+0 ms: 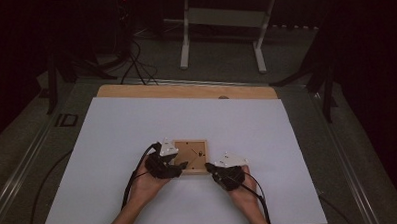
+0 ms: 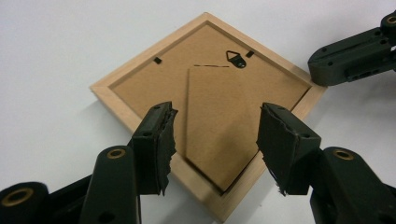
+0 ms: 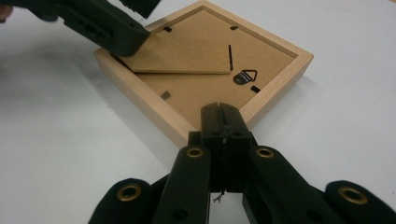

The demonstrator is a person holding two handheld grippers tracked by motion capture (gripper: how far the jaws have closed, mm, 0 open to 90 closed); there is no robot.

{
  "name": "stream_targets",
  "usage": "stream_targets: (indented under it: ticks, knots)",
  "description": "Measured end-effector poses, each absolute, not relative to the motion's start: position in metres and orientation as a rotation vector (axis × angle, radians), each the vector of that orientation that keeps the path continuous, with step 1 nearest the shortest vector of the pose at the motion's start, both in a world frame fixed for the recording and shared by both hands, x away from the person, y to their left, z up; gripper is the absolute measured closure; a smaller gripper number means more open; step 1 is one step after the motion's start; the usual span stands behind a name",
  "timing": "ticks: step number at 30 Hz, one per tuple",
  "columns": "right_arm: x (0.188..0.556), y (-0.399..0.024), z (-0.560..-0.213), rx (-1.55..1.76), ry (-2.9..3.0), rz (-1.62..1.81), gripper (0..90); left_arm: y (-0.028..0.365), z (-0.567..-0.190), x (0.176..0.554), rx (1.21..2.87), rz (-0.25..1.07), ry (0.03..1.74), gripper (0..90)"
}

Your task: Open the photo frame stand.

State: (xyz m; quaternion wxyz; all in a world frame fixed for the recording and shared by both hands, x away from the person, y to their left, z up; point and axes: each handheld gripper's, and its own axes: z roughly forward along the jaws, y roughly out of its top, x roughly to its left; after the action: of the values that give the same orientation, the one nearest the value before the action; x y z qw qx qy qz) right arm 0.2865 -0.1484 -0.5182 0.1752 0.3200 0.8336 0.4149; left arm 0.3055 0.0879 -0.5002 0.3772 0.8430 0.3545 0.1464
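Note:
A small wooden picture frame (image 1: 190, 155) lies face down on the white table sheet (image 1: 186, 117), its brown backboard up. The backboard (image 2: 154, 84) carries a fold-out cardboard stand (image 2: 219, 126) and a metal hanger (image 2: 236, 59). My left gripper (image 2: 215, 140) is open, one jaw on each side of the stand's lower end, above the frame's near corner. From the right gripper view, one left fingertip (image 3: 126, 37) lies over the stand (image 3: 187, 56). My right gripper (image 3: 220, 112) is shut, with nothing between the jaws, and its tip rests at the frame's near corner (image 3: 252, 109).
Both hands come in from the table's near edge, the left gripper (image 1: 182, 166) and the right gripper (image 1: 209, 167) at the frame's two near corners. A wooden board edge (image 1: 186, 91) shows behind the sheet. Cables (image 1: 135, 64) and a white stand (image 1: 223, 21) are on the floor beyond.

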Motion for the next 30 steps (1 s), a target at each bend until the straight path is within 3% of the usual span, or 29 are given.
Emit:
stream_targets:
  ticks: [30]
  knots:
    - [0.286,-0.149,-0.518,0.91,2.362,1.179,89.8,0.076,-0.511,0.311,2.193,0.394,0.934,46.1]
